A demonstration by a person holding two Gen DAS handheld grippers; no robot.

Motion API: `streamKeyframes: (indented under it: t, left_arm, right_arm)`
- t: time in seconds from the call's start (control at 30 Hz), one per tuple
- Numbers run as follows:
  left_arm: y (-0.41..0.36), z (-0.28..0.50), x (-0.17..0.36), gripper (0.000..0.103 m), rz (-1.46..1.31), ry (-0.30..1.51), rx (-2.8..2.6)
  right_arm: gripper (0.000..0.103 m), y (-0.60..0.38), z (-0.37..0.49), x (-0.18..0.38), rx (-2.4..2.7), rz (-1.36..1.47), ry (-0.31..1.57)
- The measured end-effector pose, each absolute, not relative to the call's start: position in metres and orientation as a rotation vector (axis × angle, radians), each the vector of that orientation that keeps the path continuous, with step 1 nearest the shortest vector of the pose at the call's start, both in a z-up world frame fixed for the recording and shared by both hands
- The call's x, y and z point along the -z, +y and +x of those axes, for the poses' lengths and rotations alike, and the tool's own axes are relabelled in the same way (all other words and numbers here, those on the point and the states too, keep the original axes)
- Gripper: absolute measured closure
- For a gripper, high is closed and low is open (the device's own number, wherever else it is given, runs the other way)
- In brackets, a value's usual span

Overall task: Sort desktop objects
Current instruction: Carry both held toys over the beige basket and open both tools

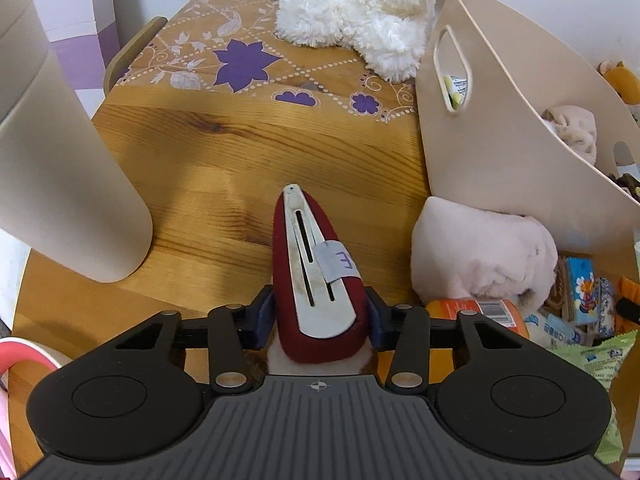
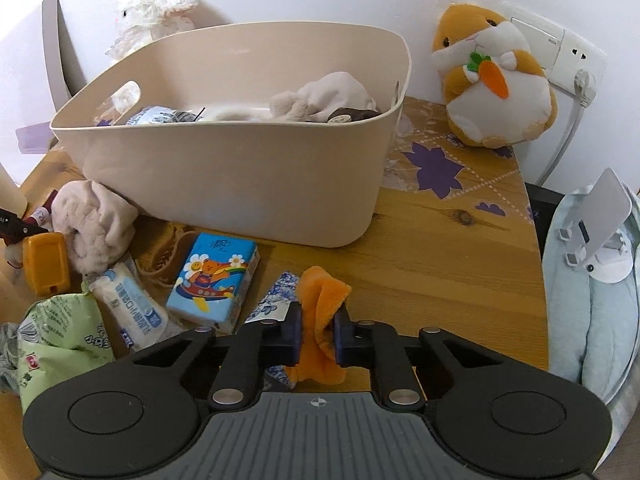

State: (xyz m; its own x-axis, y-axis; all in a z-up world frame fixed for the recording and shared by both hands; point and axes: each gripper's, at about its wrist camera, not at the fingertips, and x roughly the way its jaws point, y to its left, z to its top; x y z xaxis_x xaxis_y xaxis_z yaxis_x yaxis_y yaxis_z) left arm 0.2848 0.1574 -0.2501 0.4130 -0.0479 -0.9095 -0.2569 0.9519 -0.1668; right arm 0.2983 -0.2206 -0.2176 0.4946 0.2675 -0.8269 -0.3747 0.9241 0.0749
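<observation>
I am holding the left gripper [image 1: 320, 314] clamped on a dark red hair clip [image 1: 318, 280], its pads pressing both sides of the wide end. The clip's silver metal face is turned up at me, and its narrow tip is pointing away from the claw over the wooden table [image 1: 224, 152]. A pale pink cloth bundle [image 1: 480, 252] is lying just to the right of that claw, against the wall of the beige basket [image 1: 500, 136]; a second beige container [image 1: 60, 184] is standing off to the left.

I am keeping the right gripper [image 2: 318, 334] pinched shut on an orange fabric piece [image 2: 322, 300], which is bunching up between the pads. A blue tissue pack [image 2: 216, 276] is lying just left of this claw, and the same beige basket is sitting ahead of it. A hamster plush [image 2: 496, 80] is sitting further ahead to the right.
</observation>
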Motion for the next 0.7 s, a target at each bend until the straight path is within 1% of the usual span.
streamKeyframes:
  t: [0.4,0.7]
  left_arm:
    - [0.156,0.263,0.234,0.06,-0.257,1.104,-0.115]
    - [0.152,0.258,0.21,0.06,-0.272,1.042,-0.099]
  right_arm:
    - [0.091,-0.237,0.282,0.198,-0.411,-0.105,0.936]
    - [0.091,-0.242,0.281,0.179,-0.434,-0.116,0.894]
